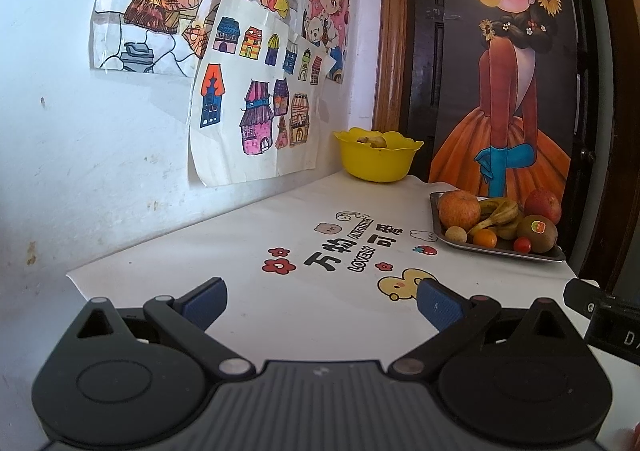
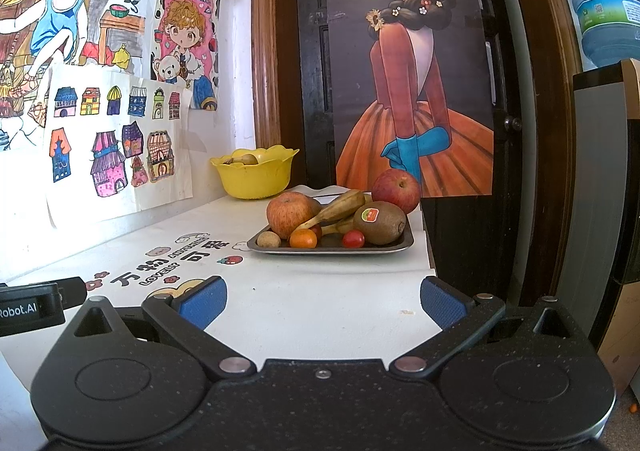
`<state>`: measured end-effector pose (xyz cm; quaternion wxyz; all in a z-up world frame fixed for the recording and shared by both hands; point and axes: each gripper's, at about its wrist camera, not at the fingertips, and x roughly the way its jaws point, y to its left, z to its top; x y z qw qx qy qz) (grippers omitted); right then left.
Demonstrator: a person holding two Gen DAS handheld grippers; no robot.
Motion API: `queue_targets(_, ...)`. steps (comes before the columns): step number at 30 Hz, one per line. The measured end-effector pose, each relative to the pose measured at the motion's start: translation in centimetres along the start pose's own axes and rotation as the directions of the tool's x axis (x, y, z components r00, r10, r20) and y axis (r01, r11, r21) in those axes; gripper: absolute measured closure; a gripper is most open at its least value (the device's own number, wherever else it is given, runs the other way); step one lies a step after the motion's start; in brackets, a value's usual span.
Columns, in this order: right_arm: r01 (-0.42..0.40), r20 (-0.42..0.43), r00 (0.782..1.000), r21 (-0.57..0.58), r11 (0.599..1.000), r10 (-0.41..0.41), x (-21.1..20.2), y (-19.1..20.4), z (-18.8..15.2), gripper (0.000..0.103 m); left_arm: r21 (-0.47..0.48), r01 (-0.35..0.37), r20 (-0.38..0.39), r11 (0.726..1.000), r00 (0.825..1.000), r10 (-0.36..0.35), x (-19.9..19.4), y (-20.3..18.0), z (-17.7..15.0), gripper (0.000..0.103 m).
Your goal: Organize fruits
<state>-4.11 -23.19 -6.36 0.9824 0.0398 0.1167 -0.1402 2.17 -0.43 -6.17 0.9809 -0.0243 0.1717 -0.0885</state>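
Both tongs, the left tongs (image 1: 322,305) and the right tongs (image 2: 323,301), hovered wide open and empty over a white table (image 2: 320,291). On its far right side, a metal tray (image 2: 394,245) held apples, bananas, a kiwi (image 2: 380,222) and small tomatoes. A yellow bowl (image 2: 256,177) sat farther back by the wall.
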Motion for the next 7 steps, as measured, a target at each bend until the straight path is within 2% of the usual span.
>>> queue_targets(7, 0.0, -0.001, 1.0, 0.0, 1.0, 0.0, 0.01, 0.0, -0.01, 0.001, 0.0, 0.0, 0.0, 1.0, 1.0, 0.0, 0.01, -0.02, 0.0, 0.0)
